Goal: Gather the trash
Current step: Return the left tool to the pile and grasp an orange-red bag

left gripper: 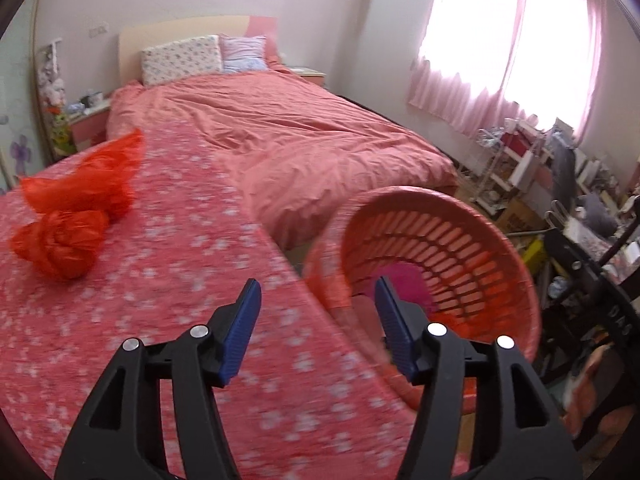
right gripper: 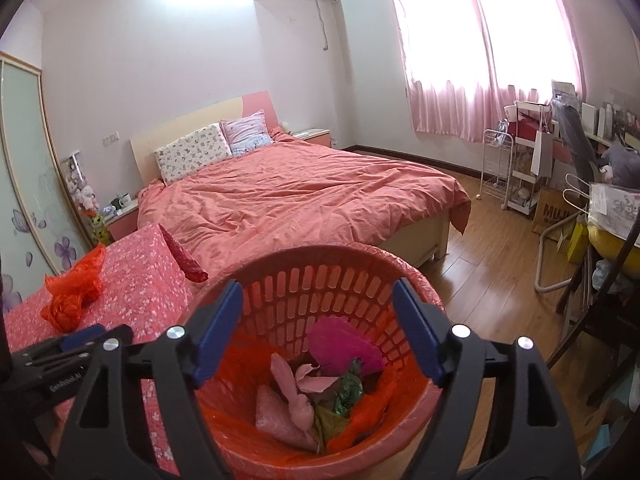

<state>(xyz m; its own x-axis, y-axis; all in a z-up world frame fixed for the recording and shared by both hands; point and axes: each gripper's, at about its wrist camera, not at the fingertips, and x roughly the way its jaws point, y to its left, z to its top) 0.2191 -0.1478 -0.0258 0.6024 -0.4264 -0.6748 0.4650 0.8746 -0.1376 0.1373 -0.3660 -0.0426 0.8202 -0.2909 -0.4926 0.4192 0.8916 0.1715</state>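
A crumpled red plastic bag (left gripper: 76, 204) (right gripper: 74, 292) lies on the table's pink flowered cloth (left gripper: 160, 288), far left of my left gripper (left gripper: 316, 292). That gripper is open and empty over the table's right edge. An orange slatted basket (left gripper: 460, 248) stands just right of the table, looking tilted in the left wrist view. My right gripper (right gripper: 318, 292) hangs open over the basket's (right gripper: 320, 251) mouth with nothing between its fingers. Inside lie a magenta paper (right gripper: 344, 344), a pink wad (right gripper: 292, 396) and a green wrapper (right gripper: 348, 392).
A bed with a salmon cover (right gripper: 304, 200) fills the room behind the table. A dark chair and desk (left gripper: 592, 280) crowd the right side, with white shelving (right gripper: 524, 168) under the pink-curtained window. Wooden floor (right gripper: 492, 252) lies between bed and shelving.
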